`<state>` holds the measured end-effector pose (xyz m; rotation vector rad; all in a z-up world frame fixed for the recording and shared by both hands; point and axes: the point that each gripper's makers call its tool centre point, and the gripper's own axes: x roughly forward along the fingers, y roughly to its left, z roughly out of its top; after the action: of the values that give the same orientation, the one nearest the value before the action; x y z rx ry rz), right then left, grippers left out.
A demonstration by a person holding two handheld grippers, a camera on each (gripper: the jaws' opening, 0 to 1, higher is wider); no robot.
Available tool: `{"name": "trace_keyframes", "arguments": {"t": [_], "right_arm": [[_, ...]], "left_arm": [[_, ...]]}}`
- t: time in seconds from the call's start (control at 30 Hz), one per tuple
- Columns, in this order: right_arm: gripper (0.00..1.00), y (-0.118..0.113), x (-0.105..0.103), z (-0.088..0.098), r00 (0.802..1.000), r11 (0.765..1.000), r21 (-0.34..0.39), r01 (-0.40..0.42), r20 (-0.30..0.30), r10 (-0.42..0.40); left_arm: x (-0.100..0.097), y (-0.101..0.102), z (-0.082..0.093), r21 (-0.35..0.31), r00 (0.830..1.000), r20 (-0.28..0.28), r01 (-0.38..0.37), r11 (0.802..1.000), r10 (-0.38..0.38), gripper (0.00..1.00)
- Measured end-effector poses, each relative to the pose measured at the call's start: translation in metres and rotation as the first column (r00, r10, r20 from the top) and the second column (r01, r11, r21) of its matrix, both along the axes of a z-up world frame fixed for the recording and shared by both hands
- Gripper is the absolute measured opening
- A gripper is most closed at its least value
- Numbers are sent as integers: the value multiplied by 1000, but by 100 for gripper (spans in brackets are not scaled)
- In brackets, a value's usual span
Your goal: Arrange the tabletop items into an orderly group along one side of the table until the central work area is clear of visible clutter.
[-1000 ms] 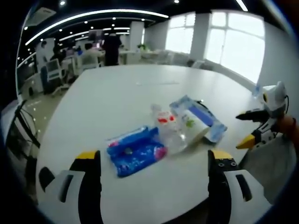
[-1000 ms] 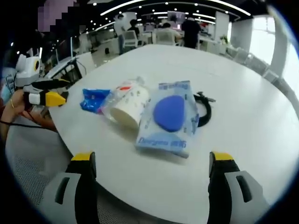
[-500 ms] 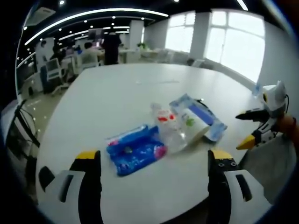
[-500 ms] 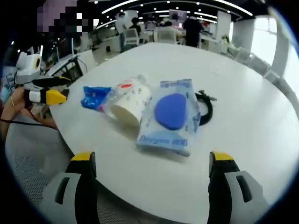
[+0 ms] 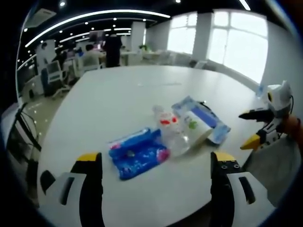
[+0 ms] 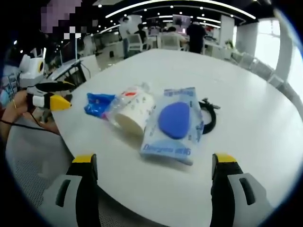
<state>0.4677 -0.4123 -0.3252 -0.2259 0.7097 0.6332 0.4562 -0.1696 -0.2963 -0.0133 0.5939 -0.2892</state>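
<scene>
Not much changing in the last second: I'm easing the right claw back a touch, both claws spread and holding nothing. Blue packet, cup sleeve, sponge pack still sitting clumped mid-surface, so sorting isn't started yet

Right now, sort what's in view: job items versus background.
Job items: blue wrapper, wrapped paper cups, clear pouch with a blue pad, black cable, on the white table.
Background: office chairs, people, windows.
</scene>
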Motion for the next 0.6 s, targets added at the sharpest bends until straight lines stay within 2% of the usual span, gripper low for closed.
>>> {"name": "trace_keyframes", "arguments": {"t": [0.2, 0.43, 0.53, 0.6], "right_arm": [[95, 7, 5, 9, 999, 999, 31, -29, 43, 27], [89, 27, 16, 34, 989, 986, 140, -93, 124, 76], [84, 36, 21, 39, 988, 977, 176, -122, 116, 102], [83, 41, 26, 41, 985, 973, 184, -143, 120, 122]], "left_arm": [[1, -2, 4, 1, 1000, 19, 8, 1000, -8, 92], [5, -6, 11, -5, 998, 61, 26, 1000, -26, 93], [6, -9, 15, -9, 996, 80, 36, 999, -35, 93], [6, -9, 17, -12, 995, 93, 39, 999, -37, 93]]}}
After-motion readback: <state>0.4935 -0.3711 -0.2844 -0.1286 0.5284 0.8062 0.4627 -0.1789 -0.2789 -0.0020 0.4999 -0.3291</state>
